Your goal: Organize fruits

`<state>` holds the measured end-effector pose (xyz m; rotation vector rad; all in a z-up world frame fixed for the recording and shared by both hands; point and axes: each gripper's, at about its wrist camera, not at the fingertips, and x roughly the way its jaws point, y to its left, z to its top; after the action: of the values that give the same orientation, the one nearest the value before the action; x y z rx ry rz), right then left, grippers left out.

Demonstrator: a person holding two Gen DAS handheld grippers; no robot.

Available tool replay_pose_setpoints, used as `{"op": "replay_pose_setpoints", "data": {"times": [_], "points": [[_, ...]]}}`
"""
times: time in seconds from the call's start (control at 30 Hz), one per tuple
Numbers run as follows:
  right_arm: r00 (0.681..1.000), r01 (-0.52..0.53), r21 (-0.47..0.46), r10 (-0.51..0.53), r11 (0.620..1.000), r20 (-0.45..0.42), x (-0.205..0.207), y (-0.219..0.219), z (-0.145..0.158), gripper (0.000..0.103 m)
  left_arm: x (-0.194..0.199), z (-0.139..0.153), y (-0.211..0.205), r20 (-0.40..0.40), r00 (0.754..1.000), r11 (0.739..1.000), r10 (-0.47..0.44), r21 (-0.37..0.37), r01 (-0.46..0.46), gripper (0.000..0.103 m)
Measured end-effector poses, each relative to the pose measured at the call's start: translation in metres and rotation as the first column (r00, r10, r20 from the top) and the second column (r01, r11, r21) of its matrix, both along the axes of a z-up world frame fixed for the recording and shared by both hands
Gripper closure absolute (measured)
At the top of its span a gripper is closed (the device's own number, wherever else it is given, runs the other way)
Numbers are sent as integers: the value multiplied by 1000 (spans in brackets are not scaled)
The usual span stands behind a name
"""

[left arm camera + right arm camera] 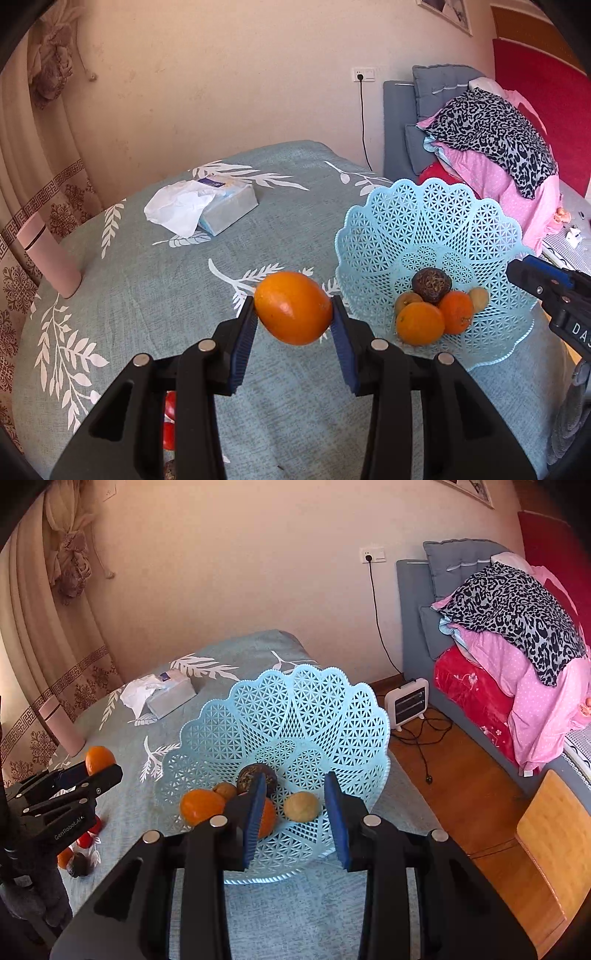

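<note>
The surface, covered by a blue-green cloth with a white leaf print, carries a pale blue lattice fruit basket with a scalloped rim. All positions below are given relative to this basket.

Basket contents: two oranges, a dark round fruit and two small tan fruits, grouped at the bottom.

Left gripper: the fingers are clamped on an orange, raised clear of the cloth and just to the left of the basket rim. The orange's long axis runs roughly across the fingers, tilted down toward the basket. The basket lies to the right of, and slightly beyond, the held orange; delivery would likely require a rightward move over the rim, then release.

Right gripper: the fingers are spread and hold nothing, hovering above the near part of the basket over a tan fruit.

Several small fruits lie on the cloth well left of the basket, nearer the left gripper.
</note>
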<state>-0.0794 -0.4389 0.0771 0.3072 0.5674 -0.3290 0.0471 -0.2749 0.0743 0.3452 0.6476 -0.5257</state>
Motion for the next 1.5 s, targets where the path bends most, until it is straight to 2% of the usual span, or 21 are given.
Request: {"op": "replay_pose_setpoints", "data": {"times": [0.3, 0.63, 0.67, 0.7, 0.73, 0.77, 0.83, 1.0, 1.3, 1.5], "points": [[1000, 22, -11, -22, 1000, 17, -7, -4, 2, 69, 0, 0, -39, 24, 998, 998, -66, 10, 65, 63], [999, 47, -5, -46, 999, 24, -12, -10, 3, 69, 2, -7, -59, 25, 994, 995, -102, 2, 102, 62], [999, 49, -2, -49, 999, 24, -12, -11, 3, 68, 1, -7, -59, 36, 994, 995, -102, -2, 102, 58], [998, 54, -1, -54, 999, 27, -13, -11, 3, 62, 0, -6, -60, 51, 993, 995, -104, -4, 104, 43], [998, 60, -4, -59, 998, 32, -13, -11, 3, 56, -2, -4, -59, 70, 992, 994, -108, -8, 109, 32], [997, 59, -9, -59, 998, 41, -14, -11, 4, 55, -5, -2, -58, 100, 989, 994, -109, -12, 111, 17], [997, 64, -18, -63, 998, 46, -15, -10, 6, 52, -11, 2, -57, 153, 982, 993, -113, -14, 116, 16], [997, 63, -20, -61, 998, 50, -16, -9, 8, 51, -16, 6, -52, 202, 973, 994, -109, 9, 110, 15], [997, 42, -37, -40, 998, 62, -19, 3, 16, 50, -18, 13, -26, 208, 977, 998, -51, -16, 56, 14], [998, 4, -62, 0, 998, 65, -16, 20, 23, 42, -19, 14, 1, 204, 979, 999, 9, -32, -3, 10]]}}
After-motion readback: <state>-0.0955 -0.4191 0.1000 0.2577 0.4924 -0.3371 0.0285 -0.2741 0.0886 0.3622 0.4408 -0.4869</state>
